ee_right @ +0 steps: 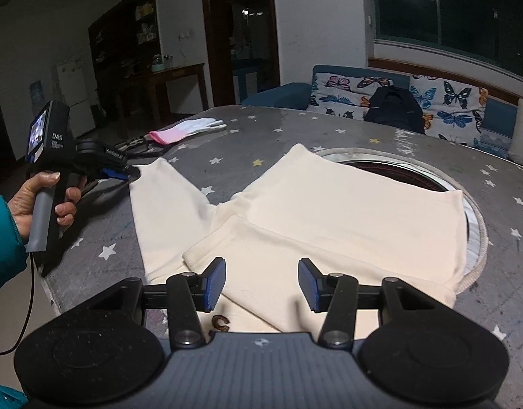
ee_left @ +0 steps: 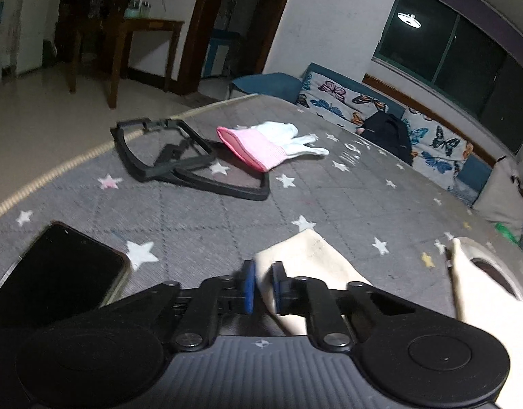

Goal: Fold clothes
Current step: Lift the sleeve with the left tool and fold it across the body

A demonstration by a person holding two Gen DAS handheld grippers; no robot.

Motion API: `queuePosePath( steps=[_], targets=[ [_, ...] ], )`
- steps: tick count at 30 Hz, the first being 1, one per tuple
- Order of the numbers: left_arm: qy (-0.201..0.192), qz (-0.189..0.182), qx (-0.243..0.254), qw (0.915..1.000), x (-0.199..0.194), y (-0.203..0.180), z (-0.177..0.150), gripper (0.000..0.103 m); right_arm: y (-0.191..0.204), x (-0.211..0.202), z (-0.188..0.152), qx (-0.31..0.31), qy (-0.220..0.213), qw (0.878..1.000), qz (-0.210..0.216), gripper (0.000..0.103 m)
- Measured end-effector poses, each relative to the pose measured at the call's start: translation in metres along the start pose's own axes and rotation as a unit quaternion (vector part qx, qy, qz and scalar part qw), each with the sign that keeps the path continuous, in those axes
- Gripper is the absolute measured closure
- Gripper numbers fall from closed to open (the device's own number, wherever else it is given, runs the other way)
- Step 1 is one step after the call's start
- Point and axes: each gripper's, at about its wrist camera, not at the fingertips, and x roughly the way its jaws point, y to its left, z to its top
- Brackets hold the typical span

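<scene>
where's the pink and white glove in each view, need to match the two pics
Left wrist view: the pink and white glove lies upper middle on the grey star mat, just right of the black frame.
Right wrist view: the glove is small, upper left of centre, at the mat's far edge, beyond the cream garment.
Shared landmark: the butterfly-print sofa cushions behind the mat.

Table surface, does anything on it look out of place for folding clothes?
Yes. A phone, a black plastic frame and a pink-cuffed white glove lie beside the cream garment, cluttering the star-patterned table cover near the left hand-held gripper.
</scene>
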Motion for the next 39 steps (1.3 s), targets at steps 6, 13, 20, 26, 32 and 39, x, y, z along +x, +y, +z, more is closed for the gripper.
queuePosePath(
  steps=[6,13,20,26,32,39],
  targets=[
    [-0.015,-0.068,-0.016,0.9975,-0.023,-0.011,0.001,0.098,-0.011,-0.010,-0.001,0.019,-0.009,1.000,-0.012,0.055],
    [-0.036,-0.174,0.017,0.9839,-0.064,-0.055,-0.001,0.098,-0.029,-0.020,-0.001,0.051,-0.021,0.998,-0.021,0.055],
    [-0.010,-0.279,0.051,0.9588,-0.089,-0.099,-0.022,0.098,-0.040,-0.029,0.002,0.068,-0.035,0.997,-0.026,0.055],
    [0.035,-0.315,0.122,0.9404,-0.092,-0.138,-0.065,0.097,-0.051,-0.029,0.004,0.105,-0.039,0.994,-0.011,0.056],
    [0.057,-0.318,0.202,0.9248,-0.100,-0.153,-0.098,0.088,-0.056,-0.013,0.008,0.126,-0.024,0.992,0.015,0.057],
    [0.023,-0.309,0.256,0.9157,-0.115,-0.135,-0.108,0.060,-0.045,0.025,0.008,0.150,0.013,0.986,0.065,0.057]
  ],
)
